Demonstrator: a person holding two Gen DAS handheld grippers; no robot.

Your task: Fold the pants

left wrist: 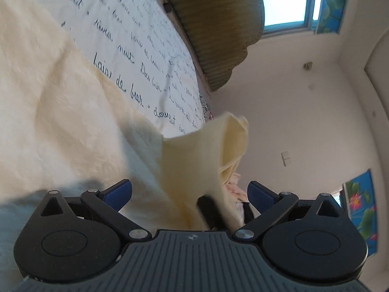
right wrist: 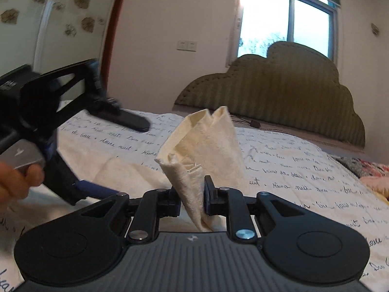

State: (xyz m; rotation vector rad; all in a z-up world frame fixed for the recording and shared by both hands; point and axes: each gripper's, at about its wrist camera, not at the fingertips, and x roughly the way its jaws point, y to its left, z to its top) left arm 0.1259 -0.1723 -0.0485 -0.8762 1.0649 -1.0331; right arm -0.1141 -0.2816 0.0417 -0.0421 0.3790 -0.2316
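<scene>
We see the right hand-held gripper point(right wrist: 192, 200) pinched narrow on a bunched corner of the cream pants point(right wrist: 204, 143), lifted above the bed point(right wrist: 304, 168). The left hand-held gripper point(left wrist: 189, 194) stands wide; cloth drapes between its fingers, blurred, contact unclear.

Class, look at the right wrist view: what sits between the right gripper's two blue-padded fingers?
A bunched fold of the cream fabric pants, pinched between the right gripper fingers, shown in the right wrist view.

Cream-coloured pants point(right wrist: 204, 146), soft and wrinkled, lie spread on the near left, one bunched corner lifted upright
</scene>
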